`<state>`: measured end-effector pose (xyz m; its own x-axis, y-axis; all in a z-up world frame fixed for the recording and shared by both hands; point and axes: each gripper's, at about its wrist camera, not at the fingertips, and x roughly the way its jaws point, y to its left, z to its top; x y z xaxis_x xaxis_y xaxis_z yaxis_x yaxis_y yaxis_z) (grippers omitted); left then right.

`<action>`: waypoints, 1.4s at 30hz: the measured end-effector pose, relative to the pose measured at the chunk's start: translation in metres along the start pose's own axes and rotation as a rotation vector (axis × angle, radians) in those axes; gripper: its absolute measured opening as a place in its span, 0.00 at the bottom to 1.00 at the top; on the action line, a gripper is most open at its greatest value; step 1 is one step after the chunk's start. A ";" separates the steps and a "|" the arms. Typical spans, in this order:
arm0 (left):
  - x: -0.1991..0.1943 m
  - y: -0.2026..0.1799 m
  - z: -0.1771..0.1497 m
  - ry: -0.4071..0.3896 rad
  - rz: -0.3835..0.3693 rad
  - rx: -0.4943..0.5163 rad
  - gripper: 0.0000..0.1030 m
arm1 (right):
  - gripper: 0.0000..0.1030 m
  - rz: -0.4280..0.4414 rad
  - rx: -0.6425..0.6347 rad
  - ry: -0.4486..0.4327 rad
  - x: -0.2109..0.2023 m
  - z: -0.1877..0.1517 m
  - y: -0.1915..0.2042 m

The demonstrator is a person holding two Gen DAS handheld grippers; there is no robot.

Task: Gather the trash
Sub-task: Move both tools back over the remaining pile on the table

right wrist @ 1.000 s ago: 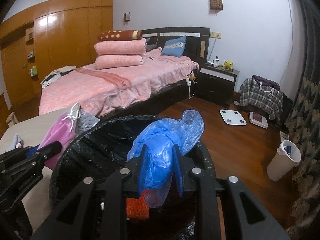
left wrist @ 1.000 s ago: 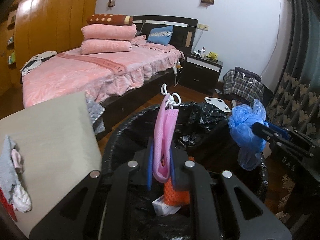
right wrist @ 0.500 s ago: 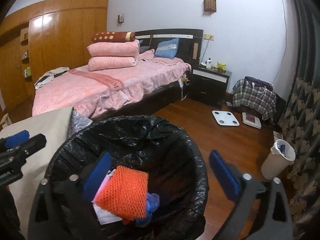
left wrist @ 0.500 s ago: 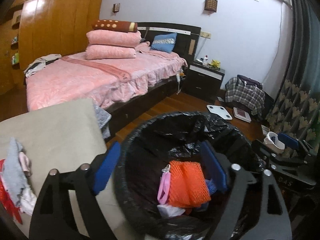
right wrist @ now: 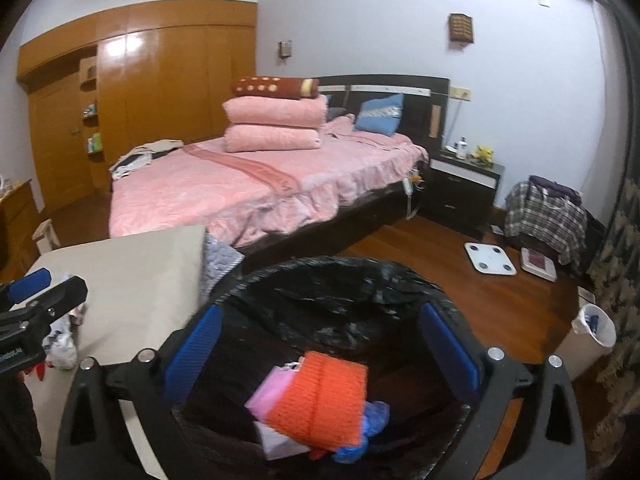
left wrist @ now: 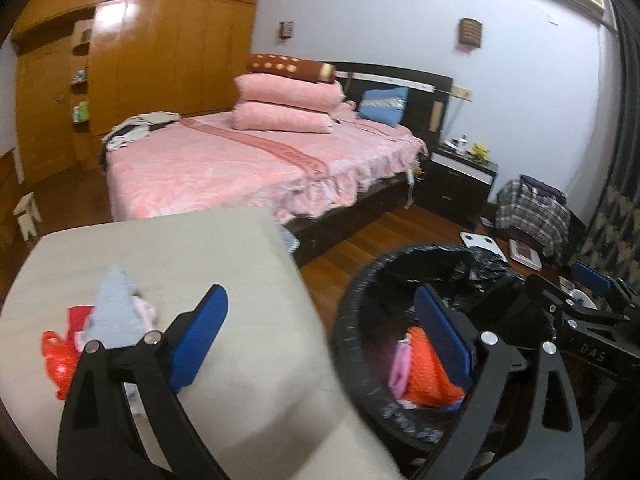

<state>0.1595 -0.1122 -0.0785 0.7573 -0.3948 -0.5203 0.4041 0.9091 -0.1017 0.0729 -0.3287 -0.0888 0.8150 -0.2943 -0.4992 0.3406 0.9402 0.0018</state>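
A black-lined trash bin (right wrist: pixel 340 276) stands beside a beige table (left wrist: pixel 200 248). Inside it lie an orange mesh piece (right wrist: pixel 320 396), a pink bag (right wrist: pixel 272 388), a blue plastic bag (right wrist: pixel 372 416) and a white box (right wrist: pixel 276 440). My right gripper (right wrist: pixel 320 316) hangs open over the bin with nothing between its pads. My left gripper (left wrist: pixel 318 304) straddles the table's edge and the bin's rim (left wrist: pixel 352 320); its jaws are opening and hold nothing. On the table's left lie a red plastic scrap (left wrist: pixel 60 356) and a grey cloth (left wrist: pixel 114 312).
A pink bed (right wrist: pixel 260 184) fills the room behind the table and bin. A dark nightstand (right wrist: pixel 460 188), a plaid bag (right wrist: pixel 544 212), a white floor scale (right wrist: pixel 490 258) and a small white waste bin (right wrist: pixel 592 332) are on the wooden floor to the right.
Both grippers opened. The pink bag dropped from the left and the blue bag from the right into the bin. The left gripper then swung left toward the table.
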 end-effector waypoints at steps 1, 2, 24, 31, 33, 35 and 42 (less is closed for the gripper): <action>-0.003 0.005 0.001 -0.004 0.010 -0.005 0.89 | 0.94 0.012 -0.008 -0.002 0.000 0.001 0.008; -0.005 0.009 0.003 -0.006 0.017 -0.008 0.89 | 0.94 0.022 -0.015 -0.004 -0.001 0.002 0.013; -0.057 0.127 -0.016 -0.044 0.278 -0.071 0.89 | 0.94 0.211 -0.099 -0.012 0.012 0.002 0.131; -0.060 0.179 -0.034 0.002 0.377 -0.119 0.80 | 0.94 0.265 -0.127 -0.007 0.021 -0.006 0.171; -0.059 0.187 -0.039 0.020 0.389 -0.130 0.79 | 0.94 0.274 -0.131 -0.004 0.024 -0.008 0.179; -0.058 0.197 -0.044 0.034 0.401 -0.151 0.79 | 0.94 0.286 -0.138 0.001 0.028 -0.010 0.190; -0.053 0.212 -0.060 0.067 0.416 -0.185 0.71 | 0.94 0.307 -0.162 0.014 0.037 -0.019 0.210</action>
<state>0.1743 0.1090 -0.1231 0.7984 0.0129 -0.6019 -0.0303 0.9994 -0.0187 0.1656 -0.1385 -0.1228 0.8608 0.0080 -0.5089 0.0005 0.9999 0.0165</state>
